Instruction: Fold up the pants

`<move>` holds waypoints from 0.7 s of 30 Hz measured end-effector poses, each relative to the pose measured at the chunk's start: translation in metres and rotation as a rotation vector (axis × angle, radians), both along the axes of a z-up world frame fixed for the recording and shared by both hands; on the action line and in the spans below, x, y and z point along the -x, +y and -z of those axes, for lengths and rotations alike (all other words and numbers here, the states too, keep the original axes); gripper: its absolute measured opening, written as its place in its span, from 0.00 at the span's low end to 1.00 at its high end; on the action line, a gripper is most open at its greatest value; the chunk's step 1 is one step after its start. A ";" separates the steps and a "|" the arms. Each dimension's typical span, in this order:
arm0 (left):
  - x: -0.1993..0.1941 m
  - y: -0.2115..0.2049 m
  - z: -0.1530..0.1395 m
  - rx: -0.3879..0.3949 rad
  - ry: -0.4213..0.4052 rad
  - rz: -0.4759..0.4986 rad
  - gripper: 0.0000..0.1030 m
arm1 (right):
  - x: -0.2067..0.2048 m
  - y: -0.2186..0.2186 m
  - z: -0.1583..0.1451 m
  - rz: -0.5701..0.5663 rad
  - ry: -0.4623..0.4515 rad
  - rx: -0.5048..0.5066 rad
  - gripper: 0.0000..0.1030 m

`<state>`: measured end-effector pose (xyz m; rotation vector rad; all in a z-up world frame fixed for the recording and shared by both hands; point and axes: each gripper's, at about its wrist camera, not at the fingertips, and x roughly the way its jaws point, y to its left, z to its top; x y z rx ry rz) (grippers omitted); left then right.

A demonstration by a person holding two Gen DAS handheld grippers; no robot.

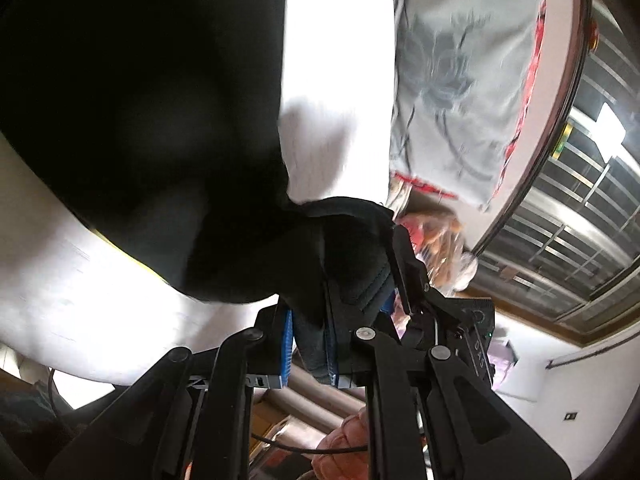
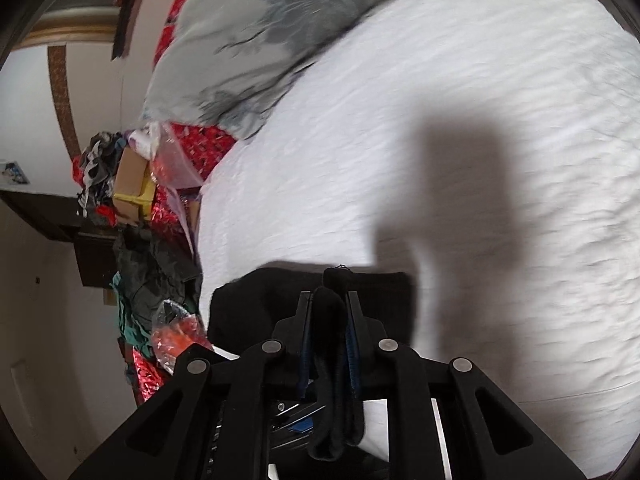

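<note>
jaws of both grippers hide the pinched black pants (image 1: 140,120) edge.

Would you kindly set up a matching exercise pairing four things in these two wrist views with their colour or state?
Things:
1. pants
2. bedsheet
3. pillow
4. left gripper

Descriptions:
A. grey with a dark flower print
B. black
C. shut on fabric
D. white

Pairs: 1-B, 2-D, 3-A, 4-C
</note>
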<state>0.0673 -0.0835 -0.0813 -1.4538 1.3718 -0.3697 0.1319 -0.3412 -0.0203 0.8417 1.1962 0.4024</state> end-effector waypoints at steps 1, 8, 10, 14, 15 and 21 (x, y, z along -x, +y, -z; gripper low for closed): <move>0.000 0.009 0.002 0.002 0.004 -0.014 0.11 | -0.002 0.013 -0.001 -0.013 -0.003 -0.001 0.14; 0.008 0.089 0.016 0.011 0.045 -0.119 0.10 | -0.018 0.099 0.015 -0.072 0.036 -0.032 0.14; 0.011 0.116 0.020 -0.012 0.057 -0.150 0.10 | -0.024 0.122 0.022 -0.078 0.048 -0.051 0.15; 0.012 0.146 0.025 -0.046 0.075 -0.157 0.11 | -0.029 0.157 0.036 -0.083 0.068 -0.042 0.20; 0.011 0.150 0.025 -0.059 0.075 -0.153 0.11 | -0.029 0.165 0.038 -0.091 0.069 -0.013 0.21; 0.018 0.183 0.010 -0.143 0.008 -0.145 0.25 | -0.019 0.172 0.017 -0.135 0.012 0.023 0.30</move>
